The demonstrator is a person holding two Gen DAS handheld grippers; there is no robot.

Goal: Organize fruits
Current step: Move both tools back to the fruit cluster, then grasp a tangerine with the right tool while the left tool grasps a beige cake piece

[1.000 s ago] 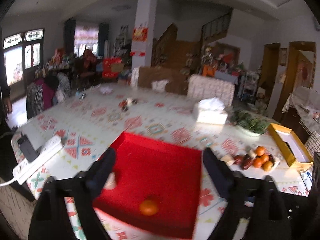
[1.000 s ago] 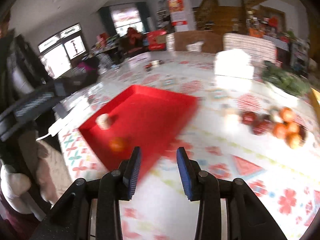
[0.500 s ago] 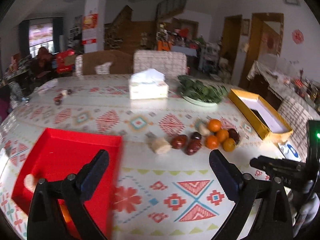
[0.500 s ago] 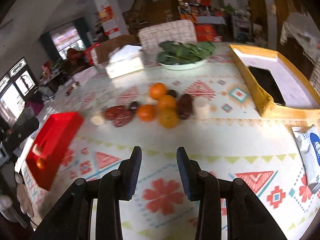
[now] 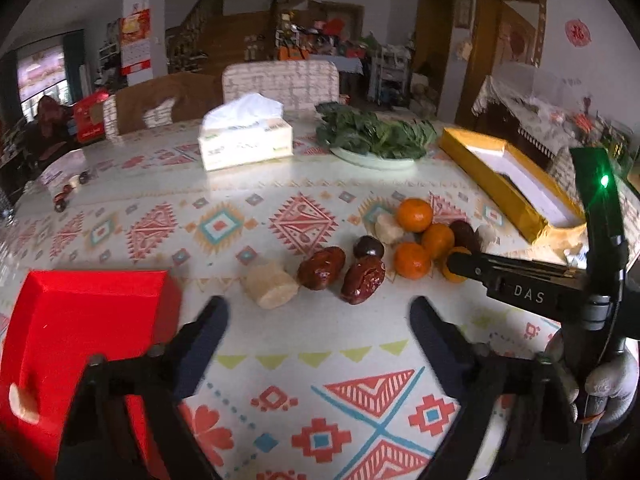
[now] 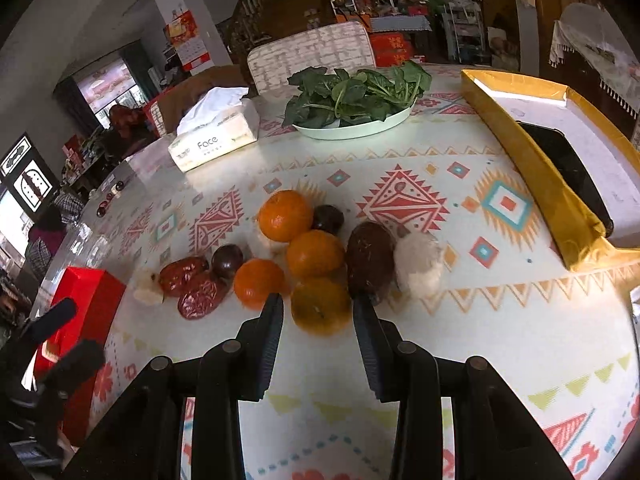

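Observation:
A cluster of fruit lies on the patterned table: several oranges, red dates, dark plums, a brown oval fruit and pale pieces. My right gripper is open, its fingertips on either side of the nearest orange, not closed on it. My left gripper is wide open and empty, a little in front of the dates and a pale piece. The red tray lies at the left with a pale piece in it.
A tissue box, a plate of greens and a yellow box stand behind and right of the fruit. Chairs stand at the table's far edge. The right gripper's body shows at the right of the left wrist view.
Both grippers swung right from the red tray to the fruit cluster. The right gripper moved close, its fingers now flanking the nearest orange. Both stayed open.

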